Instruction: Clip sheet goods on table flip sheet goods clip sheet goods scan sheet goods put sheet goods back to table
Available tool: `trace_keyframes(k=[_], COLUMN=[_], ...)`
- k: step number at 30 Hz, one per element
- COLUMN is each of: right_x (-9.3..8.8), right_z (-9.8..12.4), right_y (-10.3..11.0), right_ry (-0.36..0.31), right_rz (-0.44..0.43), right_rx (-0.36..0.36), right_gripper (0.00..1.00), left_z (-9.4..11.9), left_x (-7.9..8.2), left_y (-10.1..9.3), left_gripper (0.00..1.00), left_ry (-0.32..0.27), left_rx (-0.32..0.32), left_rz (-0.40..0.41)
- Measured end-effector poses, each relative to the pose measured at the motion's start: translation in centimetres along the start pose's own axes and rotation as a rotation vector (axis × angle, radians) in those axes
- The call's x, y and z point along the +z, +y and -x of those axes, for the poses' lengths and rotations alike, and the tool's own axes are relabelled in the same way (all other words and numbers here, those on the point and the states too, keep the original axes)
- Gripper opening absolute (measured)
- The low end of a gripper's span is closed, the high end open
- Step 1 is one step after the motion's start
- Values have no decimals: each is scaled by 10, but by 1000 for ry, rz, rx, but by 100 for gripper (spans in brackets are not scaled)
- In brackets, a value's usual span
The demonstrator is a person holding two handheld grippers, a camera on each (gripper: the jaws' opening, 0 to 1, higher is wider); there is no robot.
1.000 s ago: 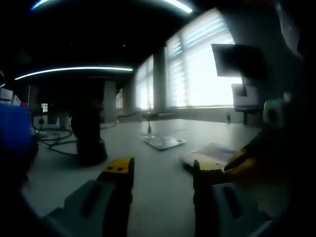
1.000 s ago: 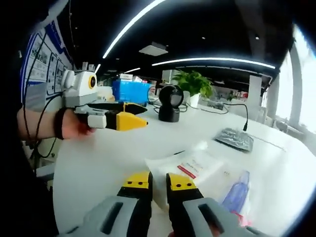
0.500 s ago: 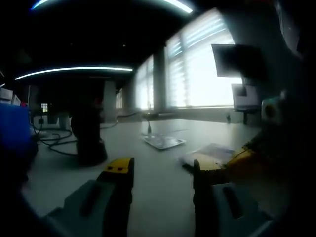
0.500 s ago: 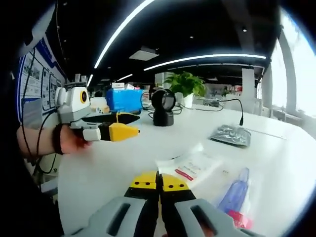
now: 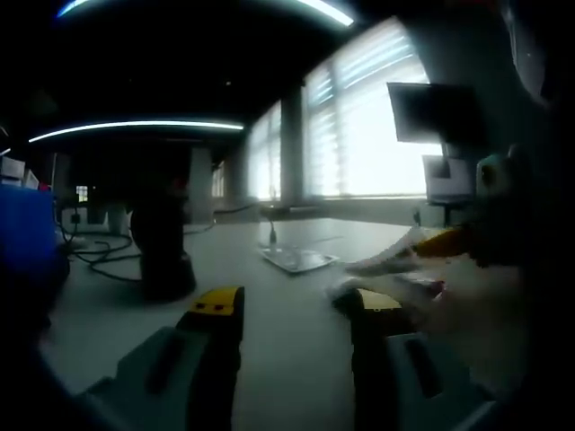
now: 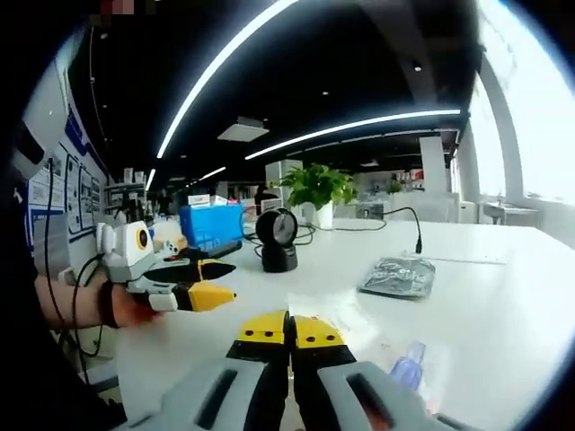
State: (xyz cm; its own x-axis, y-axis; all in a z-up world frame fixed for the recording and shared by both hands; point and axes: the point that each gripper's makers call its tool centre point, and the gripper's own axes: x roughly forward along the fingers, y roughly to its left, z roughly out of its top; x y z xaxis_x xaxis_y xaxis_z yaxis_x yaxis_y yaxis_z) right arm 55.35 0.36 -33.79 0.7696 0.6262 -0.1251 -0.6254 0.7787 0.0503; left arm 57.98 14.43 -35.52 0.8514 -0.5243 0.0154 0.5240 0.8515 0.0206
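The sheet goods, a clear flat bag [image 6: 373, 339] with a white label and a blue item inside, hangs off the white table [image 6: 503, 296] in my right gripper [image 6: 289, 329], which is shut on its edge. In the left gripper view the same bag [image 5: 391, 262] droops from the right gripper [image 5: 446, 239] at the right, above the table [image 5: 287, 359]. My left gripper [image 5: 292, 307] stands open low over the table with nothing between its jaws. From the right gripper view it is the left gripper [image 6: 199, 294], held by a hand at the left.
A black stand scanner [image 6: 277, 241] sits mid-table, also the dark scanner [image 5: 162, 253] ahead on the left. A grey packet [image 6: 399, 275] lies beside a gooseneck microphone. A blue box [image 6: 211, 225], cables and a potted plant [image 6: 314, 187] stand at the table's far side.
My right gripper shut on the bag's edge and lifted it off the table; its view rose. The left gripper stayed put and open.
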Motion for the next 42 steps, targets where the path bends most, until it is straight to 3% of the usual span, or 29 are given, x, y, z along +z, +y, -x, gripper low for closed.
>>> trace_keyframes(k=[19,27,38,42], right_x=[59,85,97,100], right_z=[13,27,33,32], right_y=[-63,-102,-127,-139], right_ry=[-155,-280,-354,-398], right_rz=[-154,-354,-437,-529], right_rx=[-124,-157,-211,-234], right_gripper=[0,0,0,0], left_z=[0,0,0,0], left_x=[1,1,0,0], left_y=[0,0,1,2], left_gripper=[41,41,41,41], left_ry=[-3,-3,-2,-4], left_rx=[1,0,-1,0], left_rz=[1,3,4,6])
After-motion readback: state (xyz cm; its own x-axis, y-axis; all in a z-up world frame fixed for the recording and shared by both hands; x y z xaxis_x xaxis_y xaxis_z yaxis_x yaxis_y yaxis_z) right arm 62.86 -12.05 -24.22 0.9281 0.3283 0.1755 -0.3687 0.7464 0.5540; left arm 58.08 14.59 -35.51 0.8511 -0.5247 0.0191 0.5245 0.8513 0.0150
